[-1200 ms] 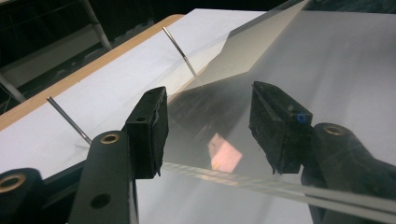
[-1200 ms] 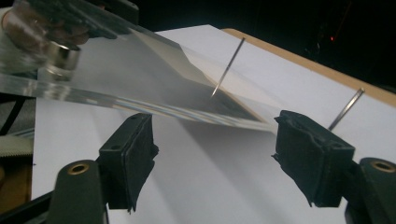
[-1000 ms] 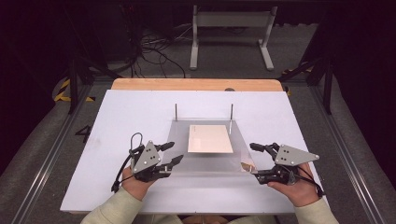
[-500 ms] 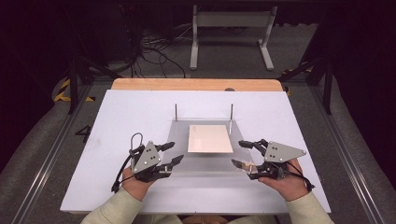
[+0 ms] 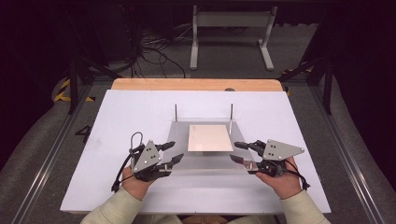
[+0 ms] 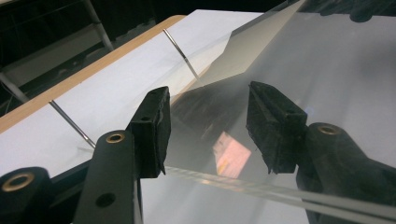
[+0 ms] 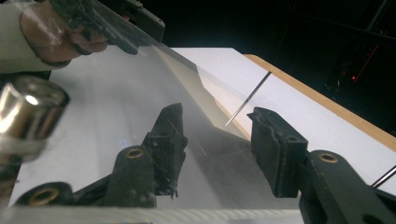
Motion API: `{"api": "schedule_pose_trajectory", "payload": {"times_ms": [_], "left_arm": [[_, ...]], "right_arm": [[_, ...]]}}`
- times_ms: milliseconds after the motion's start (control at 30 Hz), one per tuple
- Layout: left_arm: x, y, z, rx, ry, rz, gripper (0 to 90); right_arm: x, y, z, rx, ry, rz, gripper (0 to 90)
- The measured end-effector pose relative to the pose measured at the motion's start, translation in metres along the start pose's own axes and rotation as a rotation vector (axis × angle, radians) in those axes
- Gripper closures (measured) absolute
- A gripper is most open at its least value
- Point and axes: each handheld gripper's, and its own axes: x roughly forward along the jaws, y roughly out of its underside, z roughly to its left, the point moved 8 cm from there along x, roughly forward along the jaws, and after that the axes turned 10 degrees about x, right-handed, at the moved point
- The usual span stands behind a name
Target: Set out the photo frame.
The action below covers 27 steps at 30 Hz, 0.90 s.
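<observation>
Clear sheet (image 5: 205, 161) lies flat mid-table (image 5: 116, 116), long axis toward the far edge, tan panel (image 5: 210, 138) on it between two pins (image 5: 175, 112). Left gripper (image 5: 172, 152) straddles the sheet's left edge, jaws half open. Right gripper (image 5: 238, 152) straddles the right edge, jaws just closing, still off the sheet.

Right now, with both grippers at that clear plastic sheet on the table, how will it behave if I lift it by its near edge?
The clear sheet looks stiff: its near edge stays straight in both gripper views. Its glossy face probably makes it slippery. The tan card seems to lie loose on it and may slide off if it tilts, and the two thin posts could catch its far edge.
</observation>
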Motion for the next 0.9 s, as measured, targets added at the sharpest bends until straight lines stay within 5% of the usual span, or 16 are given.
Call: {"api": "schedule_pose_trajectory", "payload": {"times_ms": [433, 900], "left_arm": [[-0.009, -0.014, 0.004, 0.020, -0.035, -0.018, 50.5], [-0.030, -0.041, 0.006, 0.052, -0.066, -0.086, 53.0]], "right_arm": [[-0.005, -0.017, 0.002, 0.000, -0.013, 0.015, 57.7], [-0.019, -0.045, 0.014, -0.031, 0.007, -0.053, 61.3]]}}
